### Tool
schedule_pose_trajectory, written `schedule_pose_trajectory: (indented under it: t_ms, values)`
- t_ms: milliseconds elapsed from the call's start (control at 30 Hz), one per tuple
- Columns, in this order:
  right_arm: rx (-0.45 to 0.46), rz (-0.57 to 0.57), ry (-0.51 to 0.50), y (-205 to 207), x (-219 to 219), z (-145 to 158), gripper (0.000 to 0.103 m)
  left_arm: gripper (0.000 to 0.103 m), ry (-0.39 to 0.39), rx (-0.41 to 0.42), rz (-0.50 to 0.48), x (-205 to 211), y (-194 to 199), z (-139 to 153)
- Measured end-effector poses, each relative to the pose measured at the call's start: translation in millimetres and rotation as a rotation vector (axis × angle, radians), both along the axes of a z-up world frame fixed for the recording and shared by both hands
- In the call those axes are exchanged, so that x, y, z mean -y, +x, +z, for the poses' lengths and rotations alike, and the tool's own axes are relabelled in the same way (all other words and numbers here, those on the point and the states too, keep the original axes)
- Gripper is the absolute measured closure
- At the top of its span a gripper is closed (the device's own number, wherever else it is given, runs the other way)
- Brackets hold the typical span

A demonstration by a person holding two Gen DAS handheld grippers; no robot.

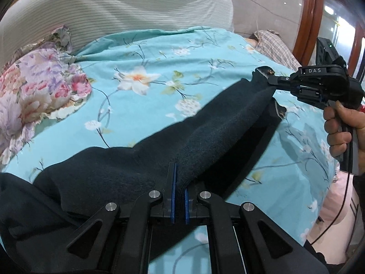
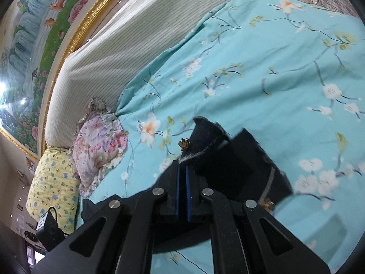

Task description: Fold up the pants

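Spanning both closed jaws, dark pants (image 1: 205,123); bedsheet (image 1: 141,52) beneath

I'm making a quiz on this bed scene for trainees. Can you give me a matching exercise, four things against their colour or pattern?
Things:
1. pants
2. bedsheet
3. pillow
4. headboard cover

Looks:
A. pale with fine stripes
B. pink and purple flowers
C. dark, nearly black
D. turquoise with white blossoms

Pairs: 1-C, 2-D, 3-B, 4-A

The left gripper and right gripper each pinch the pants.
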State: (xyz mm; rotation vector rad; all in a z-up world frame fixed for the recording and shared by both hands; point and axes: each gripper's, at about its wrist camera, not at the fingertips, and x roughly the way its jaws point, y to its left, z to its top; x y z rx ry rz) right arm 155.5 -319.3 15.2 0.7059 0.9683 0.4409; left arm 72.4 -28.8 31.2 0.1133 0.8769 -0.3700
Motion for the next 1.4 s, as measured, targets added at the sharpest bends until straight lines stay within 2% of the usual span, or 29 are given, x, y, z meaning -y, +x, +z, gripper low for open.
schedule_pose_trajectory:
  t_ms: [467, 600, 700, 767, 833, 900, 967, 1033, 1200, 1400]
  values:
    - [-0.048, -0.065, -0.115, -25, 21, -32, 0.098, 0.098, 0.005, -0.061, -0.015, 19, -7, -28]
    - [-0.065, -0.063, -0.152, -27, 19, -42, 0.098, 0.095, -0.001, -0.088, -0.001, 19, -5, -38]
    - [-0.107, -0.072, -0.126, -28, 22, -55, 0.097, 0.089, -0.015, -0.115, 0.015, 15, -4, -42]
    - [-0.1, -0.069, -0.123, -30, 22, -53, 0.091, 0.083, -0.032, -0.123, 0.03, 11, -5, -40]
    - [-0.097, -0.072, -0.132, -33, 22, -48, 0.078, 0.067, -0.044, -0.124, 0.054, 4, -8, -37]
    - [-0.07, -0.069, -0.128, -38, 22, -38, 0.057, 0.058, -0.066, -0.121, 0.081, -5, -14, -33]
    - [-0.039, -0.077, -0.142, -43, 20, -28, 0.048, 0.053, -0.085, -0.116, 0.116, -16, -20, -28]
    - [-0.004, -0.077, -0.15, -48, 18, -17, 0.048, 0.047, -0.107, -0.111, 0.155, -30, -28, -23]
    - [0.043, -0.036, -0.122, -56, 3, -2, 0.048, 0.042, -0.151, -0.109, 0.273, -68, -41, -14]
    - [0.083, 0.087, -0.097, -70, -36, 9, 0.048, 0.04, -0.2, -0.114, 0.436, -127, -47, -6]
